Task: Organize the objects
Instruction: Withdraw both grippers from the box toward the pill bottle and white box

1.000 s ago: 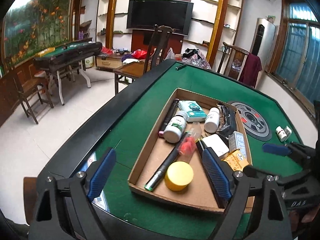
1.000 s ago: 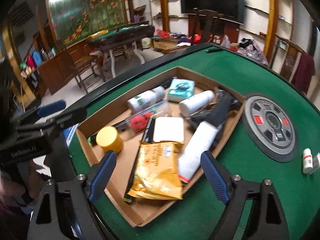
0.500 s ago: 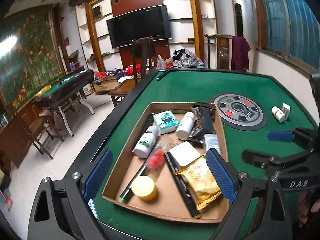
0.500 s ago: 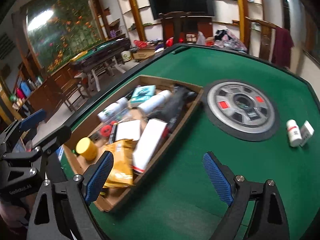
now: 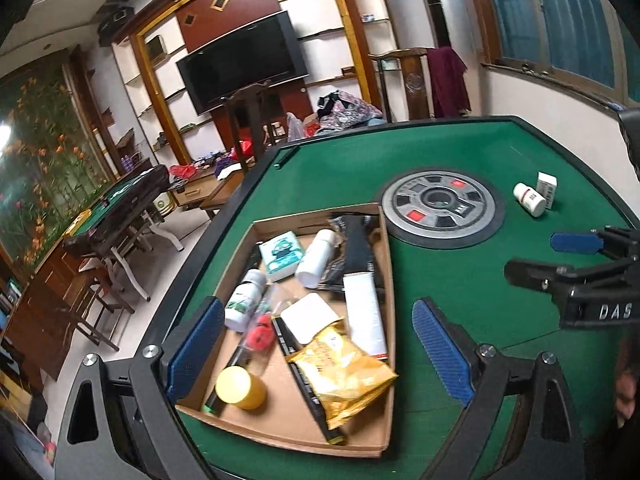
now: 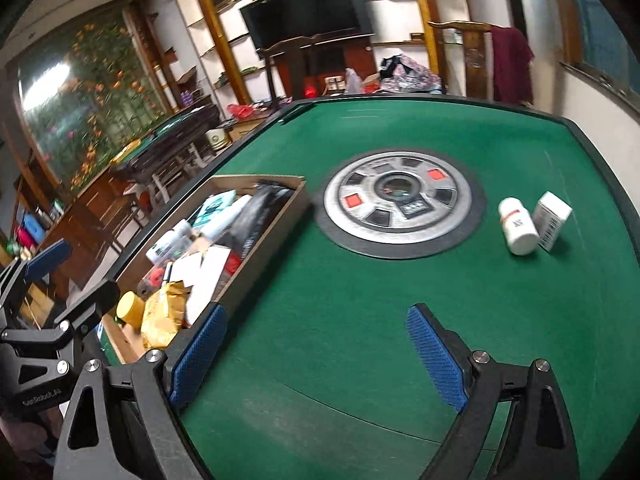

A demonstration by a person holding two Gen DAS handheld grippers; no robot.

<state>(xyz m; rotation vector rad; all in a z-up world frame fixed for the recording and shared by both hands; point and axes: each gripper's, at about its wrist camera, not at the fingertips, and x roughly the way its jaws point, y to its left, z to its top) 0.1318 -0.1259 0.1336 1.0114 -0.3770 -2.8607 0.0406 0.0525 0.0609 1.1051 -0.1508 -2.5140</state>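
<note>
Left gripper (image 5: 316, 344) and right gripper (image 6: 316, 354) both angle downward, jaws spread wide, gripping nothing.

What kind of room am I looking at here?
Probably a home living room used for mahjong: a green-felt mahjong table with a round grey centre panel, a big black flat-screen television, and white wall shelves.

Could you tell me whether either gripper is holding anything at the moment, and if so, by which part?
Nothing is held. The left gripper stands open above the cardboard tray, and the right gripper stands open over bare green felt.
</note>
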